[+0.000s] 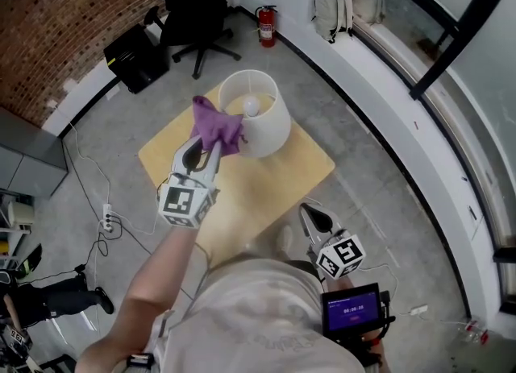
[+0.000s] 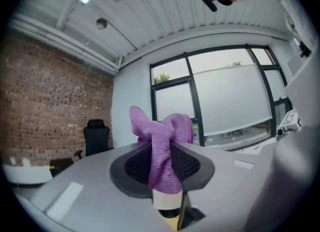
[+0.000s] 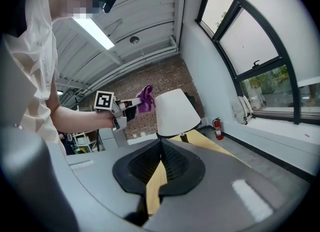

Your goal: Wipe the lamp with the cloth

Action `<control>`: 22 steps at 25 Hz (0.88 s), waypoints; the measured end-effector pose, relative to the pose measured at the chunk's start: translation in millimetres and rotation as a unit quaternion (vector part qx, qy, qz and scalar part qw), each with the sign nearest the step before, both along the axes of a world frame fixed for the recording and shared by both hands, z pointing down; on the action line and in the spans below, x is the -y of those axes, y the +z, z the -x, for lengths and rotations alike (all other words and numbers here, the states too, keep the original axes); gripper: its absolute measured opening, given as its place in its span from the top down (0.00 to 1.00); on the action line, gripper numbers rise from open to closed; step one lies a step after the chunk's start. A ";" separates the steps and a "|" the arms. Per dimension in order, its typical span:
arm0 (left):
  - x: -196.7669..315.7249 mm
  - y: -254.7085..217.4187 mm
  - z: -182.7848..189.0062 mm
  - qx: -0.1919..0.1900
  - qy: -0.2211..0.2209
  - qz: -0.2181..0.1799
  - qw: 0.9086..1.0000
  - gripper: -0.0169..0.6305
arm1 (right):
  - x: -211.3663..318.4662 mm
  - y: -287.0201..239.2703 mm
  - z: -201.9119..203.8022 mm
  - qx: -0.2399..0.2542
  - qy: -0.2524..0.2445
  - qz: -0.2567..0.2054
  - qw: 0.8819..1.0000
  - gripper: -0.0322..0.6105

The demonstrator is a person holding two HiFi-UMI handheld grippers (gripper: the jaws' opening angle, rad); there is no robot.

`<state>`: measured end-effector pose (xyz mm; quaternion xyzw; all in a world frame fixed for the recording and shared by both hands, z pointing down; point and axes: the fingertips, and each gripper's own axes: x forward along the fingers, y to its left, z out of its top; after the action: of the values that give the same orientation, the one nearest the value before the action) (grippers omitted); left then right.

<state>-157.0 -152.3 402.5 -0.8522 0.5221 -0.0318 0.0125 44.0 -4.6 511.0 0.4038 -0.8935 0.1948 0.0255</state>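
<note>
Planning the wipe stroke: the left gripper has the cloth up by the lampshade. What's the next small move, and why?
Probably sweep the cloth down the outer wall of the lampshade. The left gripper is shut on it and holds it beside the top rim, so a downward stroke would cover the side below. Whether it touches yet is unclear.

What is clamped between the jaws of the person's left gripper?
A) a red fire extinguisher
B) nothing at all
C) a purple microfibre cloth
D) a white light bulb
C: in the left gripper view, the jaws of the left gripper are closed on the purple microfibre cloth, which bunches out above them.
</note>
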 end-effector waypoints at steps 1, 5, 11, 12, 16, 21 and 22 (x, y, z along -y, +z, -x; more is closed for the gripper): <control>1.9 -6.4 -7.6 0.025 0.008 -0.015 1.000 0.83 | 0.1 -0.8 0.6 0.001 0.000 -0.001 1.000 0.93; 15.9 -6.4 -33.5 0.111 0.023 -0.037 0.993 0.83 | -0.2 -3.0 -2.6 0.006 0.005 -0.006 1.000 0.93; 12.1 35.6 -55.6 0.203 0.046 -0.028 0.978 0.83 | -3.8 1.7 -21.2 0.008 0.024 -0.001 1.000 0.93; 9.1 46.6 -58.8 0.213 0.053 -0.020 0.975 0.83 | -4.2 2.7 -23.6 0.008 0.026 0.000 1.000 0.93; -4.1 88.0 -68.5 0.240 0.072 0.014 0.968 0.83 | -6.6 7.0 -30.4 0.015 0.033 0.003 0.999 0.93; -16.9 128.9 -75.1 0.271 0.093 0.058 0.956 0.83 | -7.5 5.6 -36.0 0.013 0.029 0.001 0.999 0.93; -18.3 135.6 -75.6 0.275 0.096 0.066 0.954 0.83 | -7.2 4.7 -36.7 0.012 0.028 0.000 1.000 0.93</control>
<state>-81.4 -134.0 538.1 -0.8555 0.4109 -0.2980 0.1023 80.7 2.6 515.7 0.4263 -0.8821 0.2001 0.0096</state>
